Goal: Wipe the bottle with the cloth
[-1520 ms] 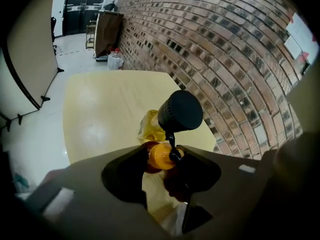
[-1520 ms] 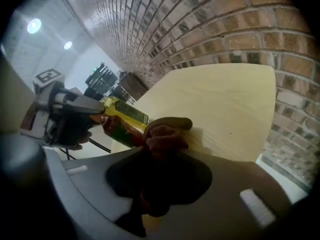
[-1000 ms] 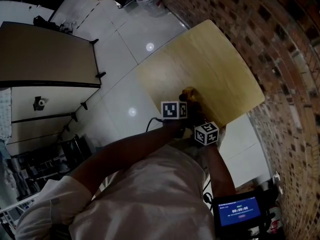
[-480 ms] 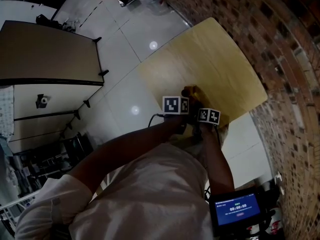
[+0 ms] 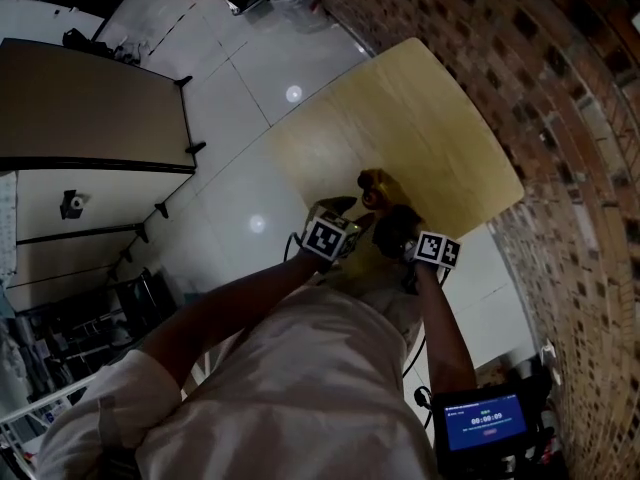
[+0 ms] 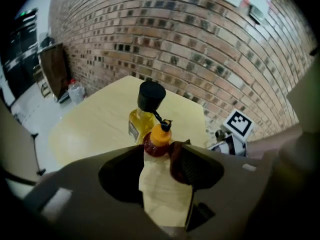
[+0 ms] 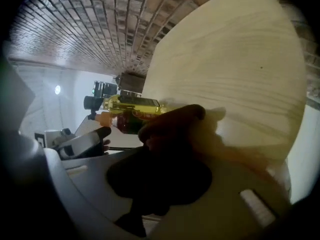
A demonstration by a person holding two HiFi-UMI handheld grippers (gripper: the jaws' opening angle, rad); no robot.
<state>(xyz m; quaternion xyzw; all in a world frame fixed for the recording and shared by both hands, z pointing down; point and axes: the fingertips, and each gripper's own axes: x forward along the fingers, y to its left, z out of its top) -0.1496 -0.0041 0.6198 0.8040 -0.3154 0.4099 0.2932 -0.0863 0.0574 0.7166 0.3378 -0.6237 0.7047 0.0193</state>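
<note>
Two grippers at work, both close in at the near side of the table (image 6: pixel 90 129). Left gripper (image 6: pixel 160 156): jaws wide apart and just been opening. A small dark bottle (image 6: pixel 158 140) with an orange cap stands upright between the tips, apparently free of both pads. Right gripper (image 7: pixel 165 151): jaws clamped on a bunched dark cloth (image 7: pixel 172 126) that spills over and hides the tips. This gripper is tilted on its side, just to the right of the bottle, and I cannot tell whether the cloth touches it. A yellow bottle (image 6: pixel 139 124) with a black cap stands directly behind the small one, touching or nearly so; from these angles I can't say which. Brick wall (image 6: pixel 175 44) beyond the far edge. The head view is dim; it shows only the two marker cubes flanking the bottles. My reading is that the wipe has not visibly begun and the bottle is unheld. Main risk: a sideways push from the cloth against an unsteadied bottle could tip it or shove it into the yellow one and topple both. Second risk: if the left jaws close off-centre, one pad may strike first and skid the bottle away. Third: the loosely bunched cloth could drag on the cap and pull the bottle over, or work out of the jaws.
</note>
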